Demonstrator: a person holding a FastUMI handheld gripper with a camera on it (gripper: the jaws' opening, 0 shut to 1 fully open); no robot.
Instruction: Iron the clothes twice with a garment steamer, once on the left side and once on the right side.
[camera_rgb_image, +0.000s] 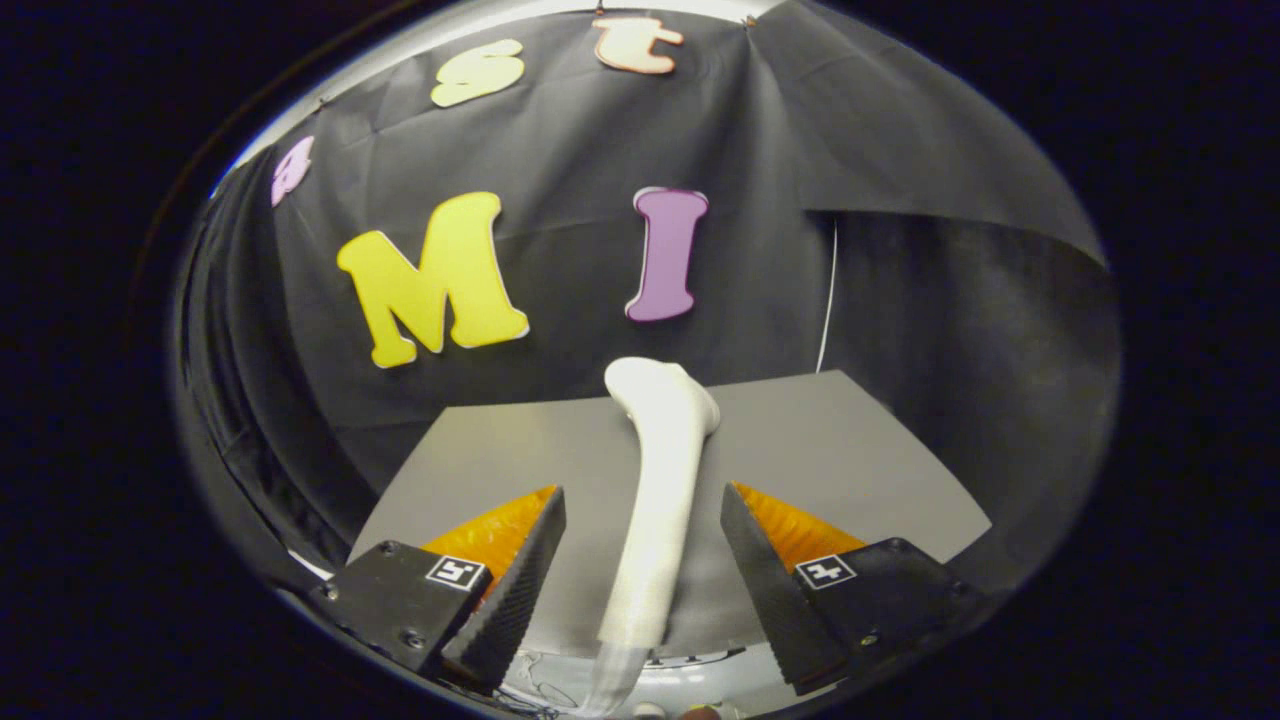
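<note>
A white garment steamer (655, 480) stretches away from me over the grey surface (850, 470), its bent head (662, 395) at the far end near the black cloth wall. Its long handle runs back between my fingers and reaches past them towards me. My gripper (642, 495) is open, with one finger (520, 580) to the left of the handle and the other (770, 580) to the right. A gap shows on both sides, so neither finger touches the handle.
The grey surface ends at the black cloth wall just behind the steamer's head. A thin white cord (828, 300) hangs down the wall to the right of the head. Thin wires (540, 690) lie below the left finger.
</note>
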